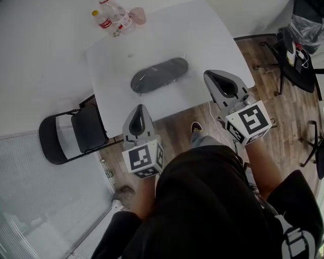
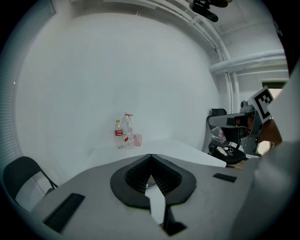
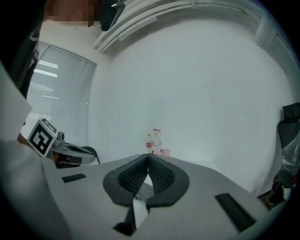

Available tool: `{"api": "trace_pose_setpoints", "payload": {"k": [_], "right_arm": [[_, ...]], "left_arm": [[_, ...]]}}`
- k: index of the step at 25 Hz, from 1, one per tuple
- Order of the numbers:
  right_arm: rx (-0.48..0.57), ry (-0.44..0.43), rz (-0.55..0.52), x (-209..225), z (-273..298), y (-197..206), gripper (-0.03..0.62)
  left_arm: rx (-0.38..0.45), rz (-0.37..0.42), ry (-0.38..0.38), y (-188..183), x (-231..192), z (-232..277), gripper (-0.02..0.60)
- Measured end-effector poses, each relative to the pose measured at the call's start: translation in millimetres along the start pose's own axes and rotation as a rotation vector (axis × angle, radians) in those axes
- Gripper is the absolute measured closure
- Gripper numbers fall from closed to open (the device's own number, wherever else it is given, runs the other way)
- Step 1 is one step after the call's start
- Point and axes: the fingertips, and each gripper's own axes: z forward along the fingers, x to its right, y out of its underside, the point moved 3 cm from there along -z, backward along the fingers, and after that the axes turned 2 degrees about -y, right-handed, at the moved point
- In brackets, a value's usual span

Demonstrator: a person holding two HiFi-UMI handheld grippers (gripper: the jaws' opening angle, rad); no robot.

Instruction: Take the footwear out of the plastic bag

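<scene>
A dark shoe in a clear plastic bag (image 1: 159,75) lies in the middle of the white table (image 1: 202,35). My left gripper (image 1: 138,112) hovers over the table's near edge, just short of the bag, jaws shut with nothing between them. My right gripper (image 1: 214,76) is raised to the right of the bag, over the table's right part, shut and empty too. In the left gripper view the closed jaws (image 2: 151,156) hide the bag; the right gripper (image 2: 243,117) shows at the far right. The right gripper view shows its closed jaws (image 3: 148,157) and the left gripper (image 3: 70,150).
Two bottles (image 1: 112,18) and a pink cup (image 1: 137,15) stand at the table's far corner. A black folding chair (image 1: 73,132) sits left of the table. An office chair (image 1: 296,55) with items stands at the right, on the wooden floor.
</scene>
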Motion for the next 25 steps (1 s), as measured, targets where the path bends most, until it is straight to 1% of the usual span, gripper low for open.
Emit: {"api": "trace_pose_setpoints", "payload": {"k": [3,7,10,15,20,25], "right_arm": [[0.011,0.004,-0.011,25,3,-6,0.576],[0.029,0.012,0.010,52,4,-10,0.576],[0.036,0.027,0.016,66,9,-12,0.576],[0.034,0.030,0.023,72,23,-11,0.576],[0.024,0.034,0.007,66,43,-13,0.575],[0.012,0.047,0.029,60,64,-15,0.576]], "left_arm": [[-0.010,0.014,-0.004,-3,8,16,0.560],[-0.016,0.046,-0.010,-8,17,31,0.560],[-0.021,0.051,-0.014,-11,17,41,0.560],[-0.021,0.052,-0.018,-13,9,53,0.560],[-0.022,0.046,0.001,-16,-6,70,0.560],[-0.034,0.070,0.023,-23,-26,92,0.560]]}}
